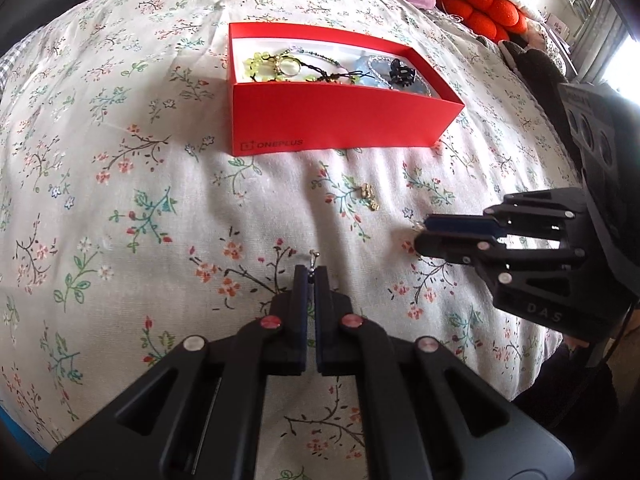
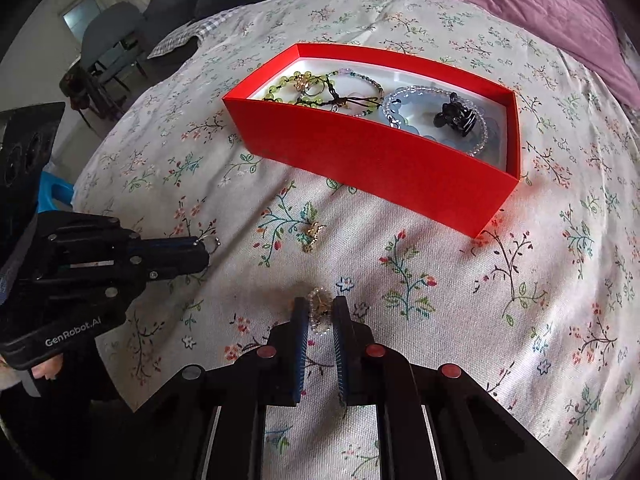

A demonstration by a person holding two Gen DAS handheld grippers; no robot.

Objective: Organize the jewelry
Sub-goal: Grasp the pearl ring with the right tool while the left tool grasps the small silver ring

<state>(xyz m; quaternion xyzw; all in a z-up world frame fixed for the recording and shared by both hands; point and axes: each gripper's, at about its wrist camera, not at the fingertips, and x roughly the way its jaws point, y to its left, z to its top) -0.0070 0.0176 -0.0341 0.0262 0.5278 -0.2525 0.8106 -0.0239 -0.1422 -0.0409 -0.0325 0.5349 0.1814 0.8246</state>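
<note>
The red box [image 1: 336, 128] lies on the flowered bedspread [image 1: 120, 208] in the upper middle of the left wrist view, its long axis running from left to lower right; in the right wrist view it slants from upper left to lower right. Inside lie green beads [image 2: 280, 88], a clear bead bracelet [image 2: 420, 92] and a black hair clip [image 2: 456, 118]. The left claw [image 1: 311, 268], at bottom centre, is pinched together on a small silver ring [image 1: 314, 258]. The right claw [image 2: 319, 308] is clamped on a beaded earring [image 2: 318, 310]. A gold earring [image 2: 313, 234] lies loose on the bed between claws and box.
</note>
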